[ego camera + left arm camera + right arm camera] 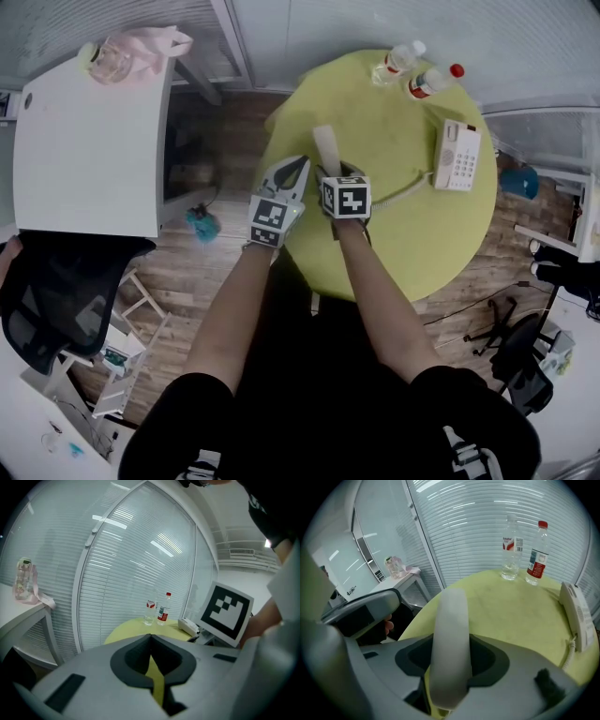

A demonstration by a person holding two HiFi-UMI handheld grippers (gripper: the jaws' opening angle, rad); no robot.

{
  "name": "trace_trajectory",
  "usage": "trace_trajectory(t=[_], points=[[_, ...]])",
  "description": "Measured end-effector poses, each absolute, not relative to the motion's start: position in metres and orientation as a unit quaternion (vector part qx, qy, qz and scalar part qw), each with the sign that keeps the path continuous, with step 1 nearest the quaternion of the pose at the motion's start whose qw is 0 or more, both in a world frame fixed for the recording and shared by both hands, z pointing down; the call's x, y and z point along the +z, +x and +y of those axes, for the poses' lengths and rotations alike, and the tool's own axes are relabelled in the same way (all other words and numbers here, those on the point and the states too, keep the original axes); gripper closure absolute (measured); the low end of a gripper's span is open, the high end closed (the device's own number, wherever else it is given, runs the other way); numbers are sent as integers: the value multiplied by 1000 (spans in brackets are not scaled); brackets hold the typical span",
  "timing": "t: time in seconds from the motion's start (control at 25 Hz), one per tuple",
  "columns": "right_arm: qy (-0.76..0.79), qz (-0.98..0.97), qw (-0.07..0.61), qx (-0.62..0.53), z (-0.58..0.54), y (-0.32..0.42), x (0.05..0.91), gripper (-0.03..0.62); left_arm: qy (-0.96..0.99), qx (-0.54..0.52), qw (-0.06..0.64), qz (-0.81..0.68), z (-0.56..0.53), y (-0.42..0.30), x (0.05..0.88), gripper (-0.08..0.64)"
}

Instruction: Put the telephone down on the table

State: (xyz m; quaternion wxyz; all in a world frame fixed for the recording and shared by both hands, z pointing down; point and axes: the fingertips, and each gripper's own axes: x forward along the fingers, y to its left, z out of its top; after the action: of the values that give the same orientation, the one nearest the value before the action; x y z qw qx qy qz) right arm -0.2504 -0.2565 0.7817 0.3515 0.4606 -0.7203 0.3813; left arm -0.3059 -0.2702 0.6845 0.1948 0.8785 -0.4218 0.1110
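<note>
We judge the handset (326, 148) light, stiff and smooth plastic, so it could slip or swivel in a pinch. The mid-bar is the place to take it, and the coiled cord (403, 192) will likely tug toward the base (457, 155) at the surface's (394, 103) 3 o'clock. Our right claw (451, 654) is clamped across that mid-bar, with the handset over the surface's 9 o'clock side. Our left claw (150, 638), at 9 o'clock of the right, is closed tip to tip on nothing.
</note>
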Motion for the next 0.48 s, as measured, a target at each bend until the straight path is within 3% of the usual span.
trace_trajectory(t=[0.48], points=[[456,-712,372,384,-246,-257,803,376,873,110,197,-433,-266,-316,688,548]])
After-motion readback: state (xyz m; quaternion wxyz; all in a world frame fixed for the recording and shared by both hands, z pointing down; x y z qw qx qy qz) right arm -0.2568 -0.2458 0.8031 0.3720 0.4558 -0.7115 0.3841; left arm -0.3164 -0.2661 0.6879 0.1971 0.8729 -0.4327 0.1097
